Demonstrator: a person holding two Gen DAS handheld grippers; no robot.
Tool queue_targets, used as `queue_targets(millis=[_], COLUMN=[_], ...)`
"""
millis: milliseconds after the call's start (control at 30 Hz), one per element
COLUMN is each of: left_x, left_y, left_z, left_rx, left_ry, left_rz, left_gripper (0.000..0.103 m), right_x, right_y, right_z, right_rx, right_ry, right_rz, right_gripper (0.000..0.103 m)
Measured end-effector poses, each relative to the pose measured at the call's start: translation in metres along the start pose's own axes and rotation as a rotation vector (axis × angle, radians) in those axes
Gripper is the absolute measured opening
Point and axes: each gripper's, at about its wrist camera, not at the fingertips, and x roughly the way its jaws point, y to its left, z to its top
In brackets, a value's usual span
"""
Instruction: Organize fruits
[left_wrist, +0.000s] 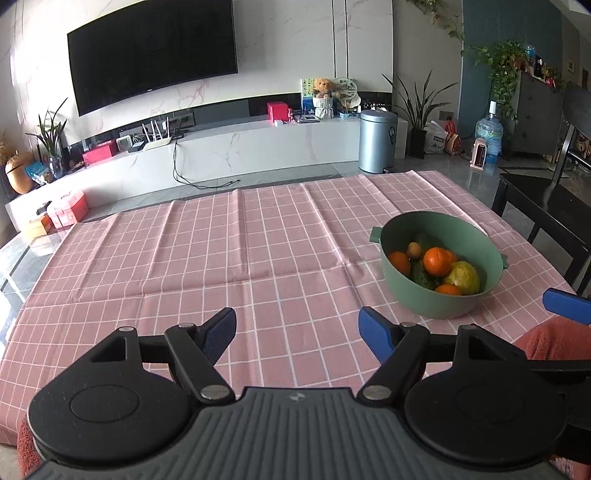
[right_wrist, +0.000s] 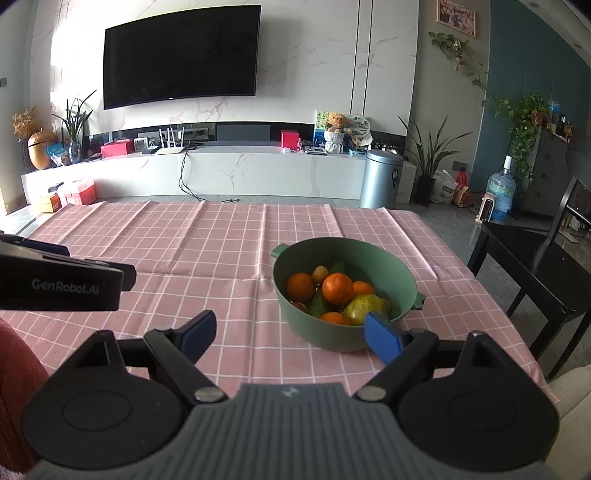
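Note:
A green bowl (left_wrist: 402, 291) stands on the pink checked tablecloth (left_wrist: 221, 258), to the right in the left wrist view and just ahead in the right wrist view (right_wrist: 332, 336). It holds several oranges (right_wrist: 338, 288), a yellow-green fruit (right_wrist: 364, 306), a cucumber (right_wrist: 317, 304) and a small brownish fruit (right_wrist: 319, 274). My left gripper (left_wrist: 297, 328) is open and empty over the cloth, left of the bowl. My right gripper (right_wrist: 291, 328) is open and empty, close to the bowl's near rim, its right finger in front of the bowl.
A black chair (right_wrist: 532, 266) stands at the table's right edge. Beyond the far table edge are a TV cabinet (right_wrist: 221, 173), a metal bin (right_wrist: 380, 179) and a water bottle (right_wrist: 500, 192). The left gripper's body (right_wrist: 62, 280) shows at the left of the right wrist view.

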Motion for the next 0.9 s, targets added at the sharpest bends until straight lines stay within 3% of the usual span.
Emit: queue_targets(millis=[333,900], left_x=[0.009,0.008], left_y=[-0.003,-0.003], left_z=[-0.007,-0.006], left_rx=[0.005,0.011], left_ry=[0.068,0.075], left_rz=[-0.011,-0.011], left_gripper=[0.089,0.089], right_x=[0.006,0.005], right_y=[-0.014,-0.012], right_z=[-0.005,-0.002], right_rx=[0.080,0.062], right_ry=[0.016,-0.001], right_rz=[-0.019,-0.010], right_gripper=[0.085,0.090])
